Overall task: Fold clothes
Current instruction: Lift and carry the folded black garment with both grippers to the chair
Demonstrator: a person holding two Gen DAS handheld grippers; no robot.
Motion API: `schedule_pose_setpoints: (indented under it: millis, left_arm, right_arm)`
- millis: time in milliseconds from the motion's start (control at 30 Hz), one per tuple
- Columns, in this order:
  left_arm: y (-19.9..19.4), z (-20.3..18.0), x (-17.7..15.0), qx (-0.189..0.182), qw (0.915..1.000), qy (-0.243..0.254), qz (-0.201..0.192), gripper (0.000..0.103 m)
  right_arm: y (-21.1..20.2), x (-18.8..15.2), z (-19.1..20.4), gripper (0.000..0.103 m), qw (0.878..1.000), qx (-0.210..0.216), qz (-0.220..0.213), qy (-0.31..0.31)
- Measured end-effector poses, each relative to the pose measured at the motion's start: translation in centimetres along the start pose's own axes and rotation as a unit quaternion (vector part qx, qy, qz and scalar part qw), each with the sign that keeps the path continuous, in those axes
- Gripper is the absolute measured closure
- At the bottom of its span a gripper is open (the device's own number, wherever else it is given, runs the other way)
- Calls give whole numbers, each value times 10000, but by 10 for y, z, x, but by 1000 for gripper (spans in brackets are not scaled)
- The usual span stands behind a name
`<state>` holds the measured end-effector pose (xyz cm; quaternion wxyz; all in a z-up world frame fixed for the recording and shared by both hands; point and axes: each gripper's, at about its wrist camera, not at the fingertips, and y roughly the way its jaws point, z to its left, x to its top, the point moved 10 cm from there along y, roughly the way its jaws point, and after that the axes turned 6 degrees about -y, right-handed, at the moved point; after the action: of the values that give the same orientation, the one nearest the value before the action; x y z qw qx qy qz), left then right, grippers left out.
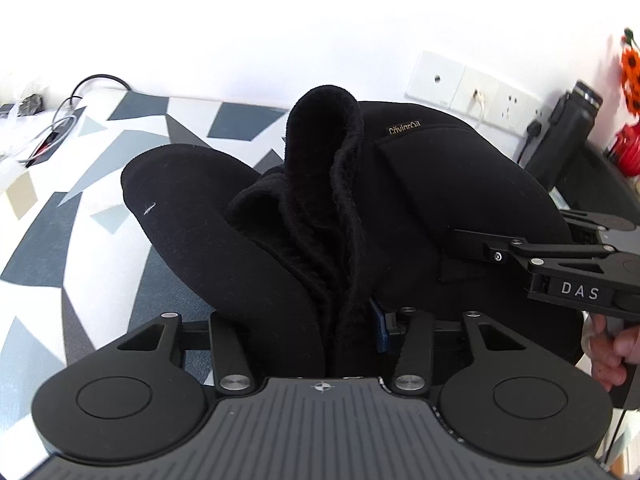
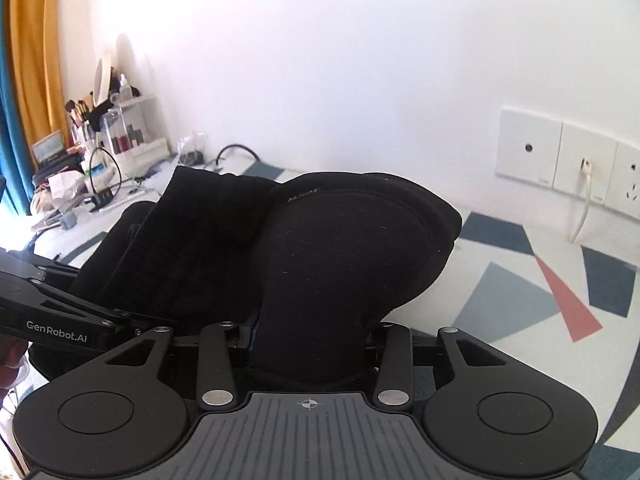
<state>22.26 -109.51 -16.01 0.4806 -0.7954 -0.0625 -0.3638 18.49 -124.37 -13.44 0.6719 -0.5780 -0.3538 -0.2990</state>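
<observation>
A black fleece-lined garment with a small gold label lies bunched on the patterned tabletop. My left gripper is shut on a thick fold of its fuzzy lining, which rises between the jaws; a blue pad presses the cloth on the right. In the right wrist view the same garment fills the gap of my right gripper, which is shut on its smooth outer side. Each gripper shows in the other's view: the right gripper at the garment's right edge, the left gripper at its left edge.
Wall sockets with a plugged cable sit behind the table. A black bottle and orange flowers stand at the far right. Cables and a cosmetics organiser crowd the far left, beside a yellow curtain. A hand holds the right gripper.
</observation>
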Motion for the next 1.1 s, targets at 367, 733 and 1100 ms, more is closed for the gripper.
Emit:
schedule_pose_setpoints:
  millis: [367,733,1100]
  left_arm:
    - [-63,14,12,361,9959,-81,-829,56]
    - [-202,82,-9,1056,9747,-516,-1902,56]
    - [-399,198,-96,2064,9318,-1093,-2778,55]
  right_arm:
    - [-23,40,29,68,9965,238,-779,-188]
    - [-49,104,149,68,9797,899,-1419,-1090]
    - [-113,113,386,68,9396,1888,-1894,-2135]
